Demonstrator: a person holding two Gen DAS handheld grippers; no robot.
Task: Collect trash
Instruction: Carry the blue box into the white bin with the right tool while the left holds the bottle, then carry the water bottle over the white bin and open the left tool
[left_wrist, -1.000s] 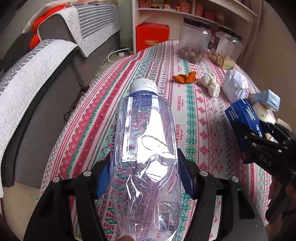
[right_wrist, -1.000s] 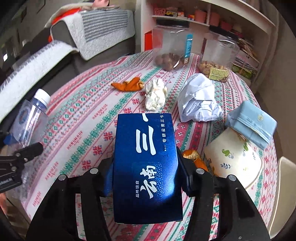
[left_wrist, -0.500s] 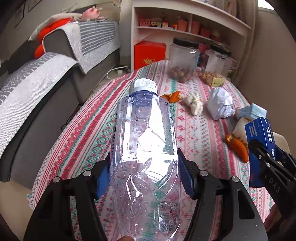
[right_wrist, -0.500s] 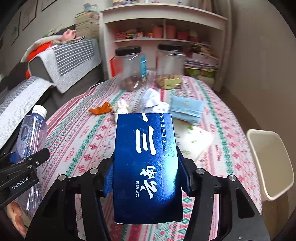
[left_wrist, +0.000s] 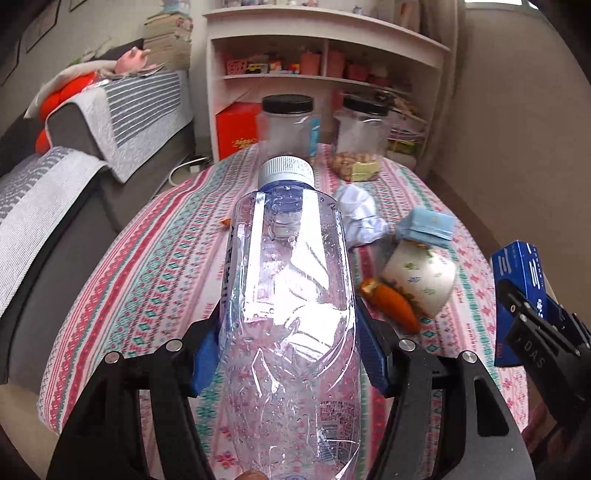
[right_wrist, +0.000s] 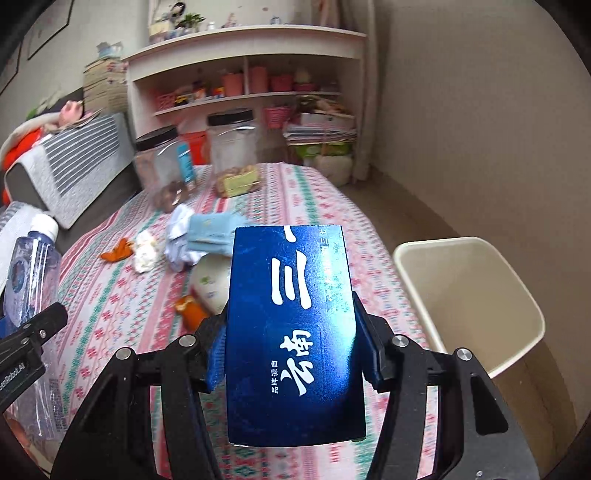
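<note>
Left wrist view: the left gripper (left_wrist: 288, 354) points obliquely down over the worktop (left_wrist: 147, 288), its fingers (left_wrist: 205, 354) pinching a clear plastic bottle (left_wrist: 291, 314) by the body, white cap toward frame centre. At right edge, the right gripper (left_wrist: 535, 332) holds a blue box (left_wrist: 517, 273). Right wrist view: the right gripper's fingers (right_wrist: 218, 350) clamp the blue box at both long sides, tilted down; the box fills the lower centre. A cream waste bin (right_wrist: 469, 295) stands at right, just beside the worktop edge. On the cloth at centre left lie a paper cup (right_wrist: 210, 277), orange peel (right_wrist: 118, 251), crumpled paper (right_wrist: 177, 236) and a pale blue pack (right_wrist: 210, 232).
</note>
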